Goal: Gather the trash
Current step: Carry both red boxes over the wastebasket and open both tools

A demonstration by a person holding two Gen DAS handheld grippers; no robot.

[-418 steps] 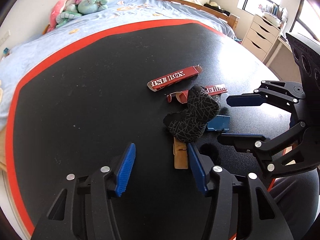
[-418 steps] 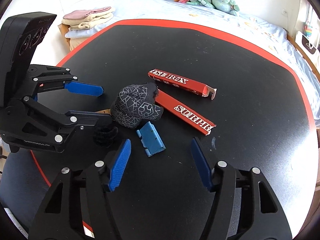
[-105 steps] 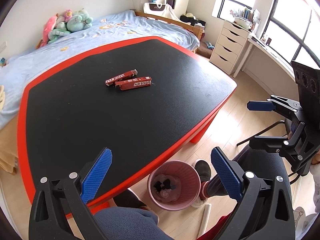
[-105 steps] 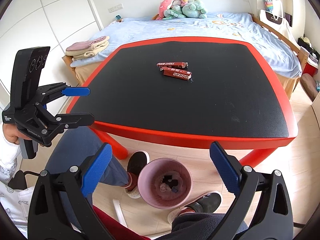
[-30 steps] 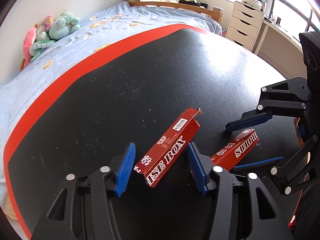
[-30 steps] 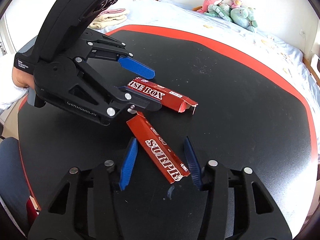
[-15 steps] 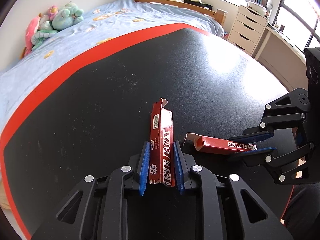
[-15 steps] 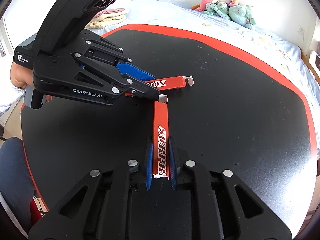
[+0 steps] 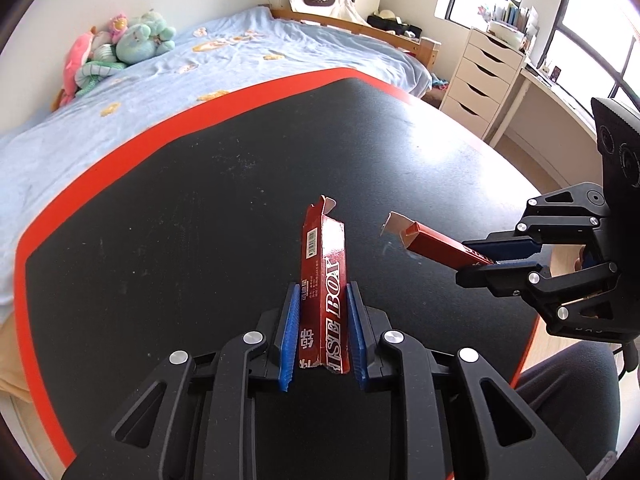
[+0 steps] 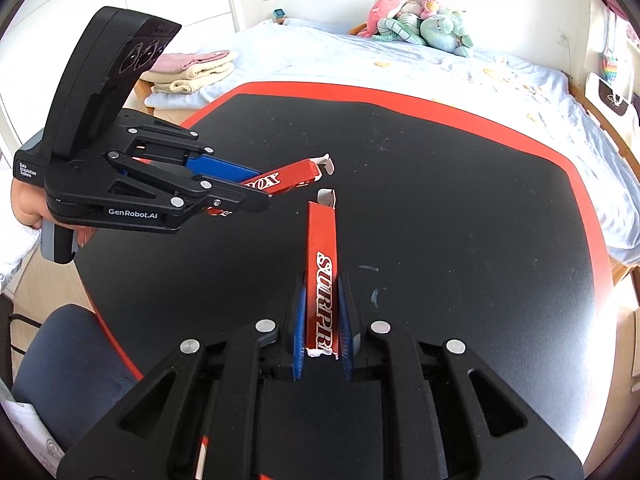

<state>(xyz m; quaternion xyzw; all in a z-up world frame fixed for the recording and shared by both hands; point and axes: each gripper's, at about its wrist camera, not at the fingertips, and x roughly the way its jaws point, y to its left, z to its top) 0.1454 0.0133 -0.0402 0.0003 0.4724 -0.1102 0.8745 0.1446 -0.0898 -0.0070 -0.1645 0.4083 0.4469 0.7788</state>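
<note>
Bed with plush toys behind; white drawers by the window. Black table, red rim, apparently bare beneath the grippers. Left gripper clamps the "BOX" carton, raised off the table. Right gripper pinches the "SURPR" carton, also raised. Open carton ends near, not touching.

Both grippers are matte black plastic linkages with silver round screw heads at the joints and ribbed blue pads lining the fingers. The left gripper, at the left of the right wrist view, bears white "GenRobot.AI" lettering, a small "Data Acquisition System" label and a grey handle. The right gripper sits at the right edge of the left wrist view. A white sleeve and dark trousers show.
</note>
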